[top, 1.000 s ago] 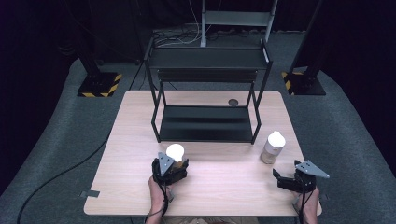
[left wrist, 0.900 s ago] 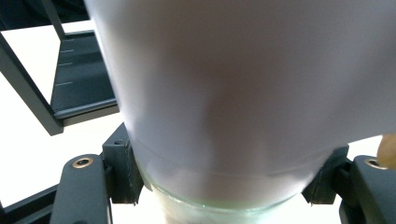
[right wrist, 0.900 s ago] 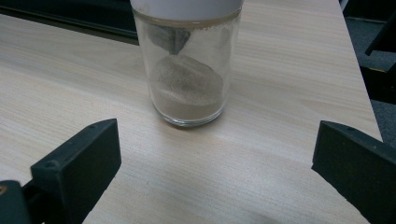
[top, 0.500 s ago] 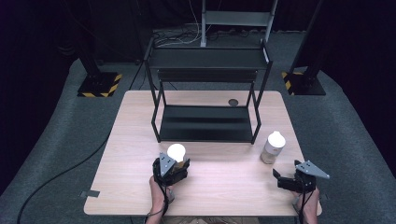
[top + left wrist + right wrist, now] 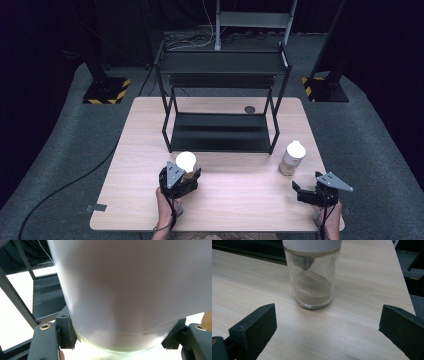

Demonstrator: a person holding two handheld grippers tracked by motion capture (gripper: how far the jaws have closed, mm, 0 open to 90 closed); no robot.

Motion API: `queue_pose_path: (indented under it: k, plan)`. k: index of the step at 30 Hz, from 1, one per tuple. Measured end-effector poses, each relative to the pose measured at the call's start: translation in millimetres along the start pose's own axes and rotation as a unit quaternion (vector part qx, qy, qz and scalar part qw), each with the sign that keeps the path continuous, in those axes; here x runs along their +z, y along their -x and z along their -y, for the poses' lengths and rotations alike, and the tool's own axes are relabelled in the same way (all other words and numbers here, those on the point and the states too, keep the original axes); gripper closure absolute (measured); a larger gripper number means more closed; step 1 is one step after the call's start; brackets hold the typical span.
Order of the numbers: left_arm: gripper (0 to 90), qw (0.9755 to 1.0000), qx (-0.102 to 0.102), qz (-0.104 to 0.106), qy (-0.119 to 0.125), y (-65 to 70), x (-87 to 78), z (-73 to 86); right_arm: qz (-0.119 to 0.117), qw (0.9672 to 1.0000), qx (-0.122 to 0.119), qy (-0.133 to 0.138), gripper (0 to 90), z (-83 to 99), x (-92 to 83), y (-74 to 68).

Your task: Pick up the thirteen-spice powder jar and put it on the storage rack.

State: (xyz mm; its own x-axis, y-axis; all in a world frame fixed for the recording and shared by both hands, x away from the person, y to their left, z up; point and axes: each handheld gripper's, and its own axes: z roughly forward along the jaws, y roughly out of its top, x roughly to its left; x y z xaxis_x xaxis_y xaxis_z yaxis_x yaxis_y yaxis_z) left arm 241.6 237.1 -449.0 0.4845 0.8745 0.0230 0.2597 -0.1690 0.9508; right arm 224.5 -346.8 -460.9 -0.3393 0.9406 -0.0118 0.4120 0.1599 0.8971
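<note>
- Two white-lidded glass jars on the desk (image 5: 150, 200), both toward its near edge, in front of the black shelf rack (image 5: 220, 100).
- My left gripper (image 5: 181, 176) is clamped on the left jar (image 5: 185, 164); in the left gripper view the pads (image 5: 67, 330) press the glass from both sides just under the white lid (image 5: 130, 277). I can't tell whether the jar is lifted or resting on the desk.
- My right gripper (image 5: 306, 192) sits near the desk's near right corner with jaws spread wide and nothing between them.
- The right jar (image 5: 292, 158) stands upright, a little beyond that gripper and clear of it. The right gripper view shows clear glass (image 5: 313, 282) holding a brownish powder, roughly half full.
- Handling, as I judge it: rigid, smooth glass, so slippery under hard pads and breakable if knocked or dropped. Weight looks moderate, sitting low with the powder.
- Best hold looks to be across the straight glass wall below the lid, jaws level and the jar kept upright; the rounded lid would likely let the pads slide off.
- The rack's uprights stand close behind both jars; I'd watch clearance there.
</note>
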Motion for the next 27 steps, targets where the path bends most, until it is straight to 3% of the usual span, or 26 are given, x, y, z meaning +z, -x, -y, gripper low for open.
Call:
queue_pose_path:
  k: [27]
  plan:
    - [30.8,1.0,0.004,-0.006,-0.003,-24.4,1.0,-19.8,-0.001,1.0,0.0,0.001,0.1,0.3,0.1,0.6]
